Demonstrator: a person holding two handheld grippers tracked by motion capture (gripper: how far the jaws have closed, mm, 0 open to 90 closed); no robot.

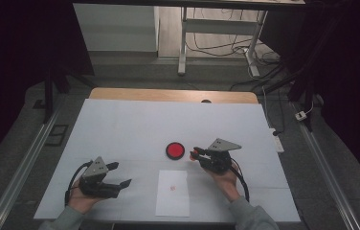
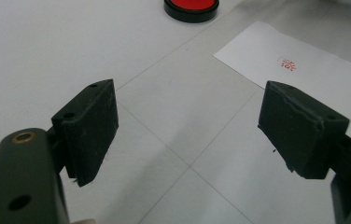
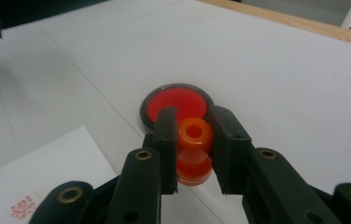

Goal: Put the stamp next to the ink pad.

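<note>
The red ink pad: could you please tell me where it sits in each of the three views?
High view: the red ink pad lies mid-table, just left of the right gripper.
Left gripper view: at the top edge, cut off, beyond the open jaws.
Right gripper view: at centre, behind the orange stamp held in the jaws.
Shared landmark: the stamped white paper.

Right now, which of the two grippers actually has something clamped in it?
The right gripper: its jaws are shut on the orange stamp, near the red ink pad. The left gripper stands open over the table.
</note>
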